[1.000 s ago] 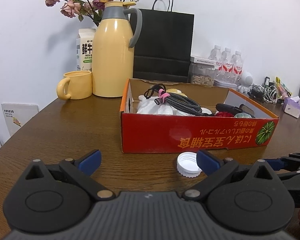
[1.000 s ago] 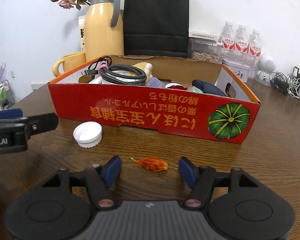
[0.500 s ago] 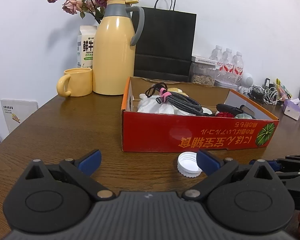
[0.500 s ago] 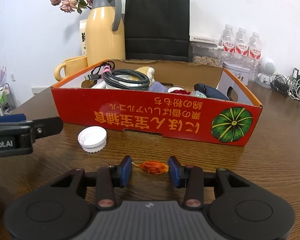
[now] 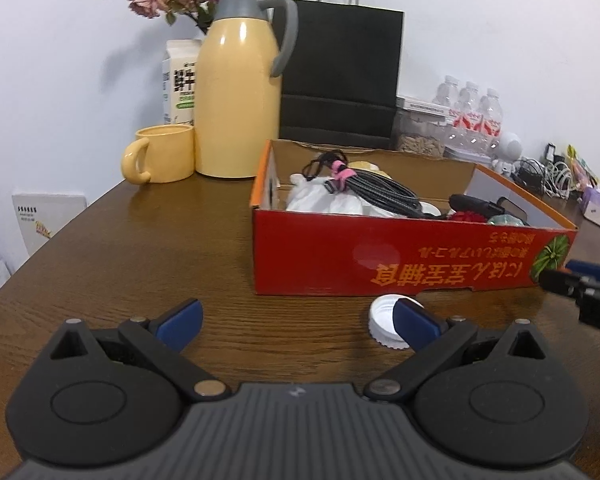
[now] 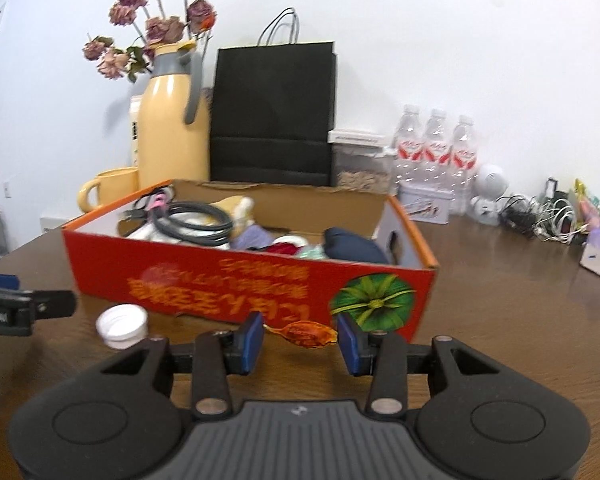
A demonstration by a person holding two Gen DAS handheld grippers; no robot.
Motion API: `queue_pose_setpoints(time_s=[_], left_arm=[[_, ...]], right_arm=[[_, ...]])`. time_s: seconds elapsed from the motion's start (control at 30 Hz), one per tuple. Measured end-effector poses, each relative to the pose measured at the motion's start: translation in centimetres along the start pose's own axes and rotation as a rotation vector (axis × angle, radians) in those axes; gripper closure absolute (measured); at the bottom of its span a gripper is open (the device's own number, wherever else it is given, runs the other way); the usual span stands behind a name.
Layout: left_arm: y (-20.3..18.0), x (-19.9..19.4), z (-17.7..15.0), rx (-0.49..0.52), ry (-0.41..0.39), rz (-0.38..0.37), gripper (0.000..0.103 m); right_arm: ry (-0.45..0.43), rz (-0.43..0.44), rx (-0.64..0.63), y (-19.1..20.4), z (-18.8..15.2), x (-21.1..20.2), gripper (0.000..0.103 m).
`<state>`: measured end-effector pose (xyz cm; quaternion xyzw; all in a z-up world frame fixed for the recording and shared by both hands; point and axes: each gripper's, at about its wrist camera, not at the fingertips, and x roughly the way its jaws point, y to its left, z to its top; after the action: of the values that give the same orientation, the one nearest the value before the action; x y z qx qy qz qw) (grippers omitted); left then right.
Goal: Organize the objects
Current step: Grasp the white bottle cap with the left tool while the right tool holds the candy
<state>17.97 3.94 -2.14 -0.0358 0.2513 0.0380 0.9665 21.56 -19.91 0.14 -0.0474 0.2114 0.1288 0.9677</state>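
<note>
A small orange wrapped candy (image 6: 306, 334) hangs between the blue pads of my right gripper (image 6: 300, 338), which is shut on it just in front of the red cardboard box (image 6: 220, 284). The box (image 5: 380, 264) holds a coiled black cable (image 5: 384, 196), white cloth and other small items. A white bottle cap (image 5: 382, 318) lies on the table before the box, partly behind the right finger of my left gripper (image 5: 296, 320), which is open and empty. The cap (image 6: 122, 324) also shows left of my right gripper.
Behind the box stand a yellow thermos jug (image 5: 240, 96), a yellow mug (image 5: 164, 156), a milk carton (image 5: 180, 80) and a black paper bag (image 5: 340, 76). Water bottles (image 6: 436, 148), a white tin (image 6: 428, 202) and tangled cables (image 6: 540, 216) crowd the back right.
My right gripper closed on the orange candy and rose with it toward the box. The left gripper stayed in place, still open.
</note>
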Motion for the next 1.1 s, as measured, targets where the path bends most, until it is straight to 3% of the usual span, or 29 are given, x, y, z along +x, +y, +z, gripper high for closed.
queue_pose_setpoints(time_s=[0.4,0.67,1.03,1.1], left_arm=[[-4.3,2.4,0.2,0.014,0.073,-0.028,0.0],[-6.2,4.5,0.3,-0.002,0.163,0.006,0.0],[-6.9,5.1,0.3,0.033,0.183,0.05,0.0],[-6.9,4.8,0.2,0.033,0.171,0.05,0.013]], right_arm=[[-0.023,0.009,-0.008,-3.2,-0.1,0.2,0.064],[-0.049,0.035,-0.018,-3.2,-0.3,-0.5,0.064],[-0.06,0.041,-0.028,-3.0,-0.3,-0.8,0.064],[-0.06,0.041,-0.029,-3.0,-0.3,-0.8,0.064]])
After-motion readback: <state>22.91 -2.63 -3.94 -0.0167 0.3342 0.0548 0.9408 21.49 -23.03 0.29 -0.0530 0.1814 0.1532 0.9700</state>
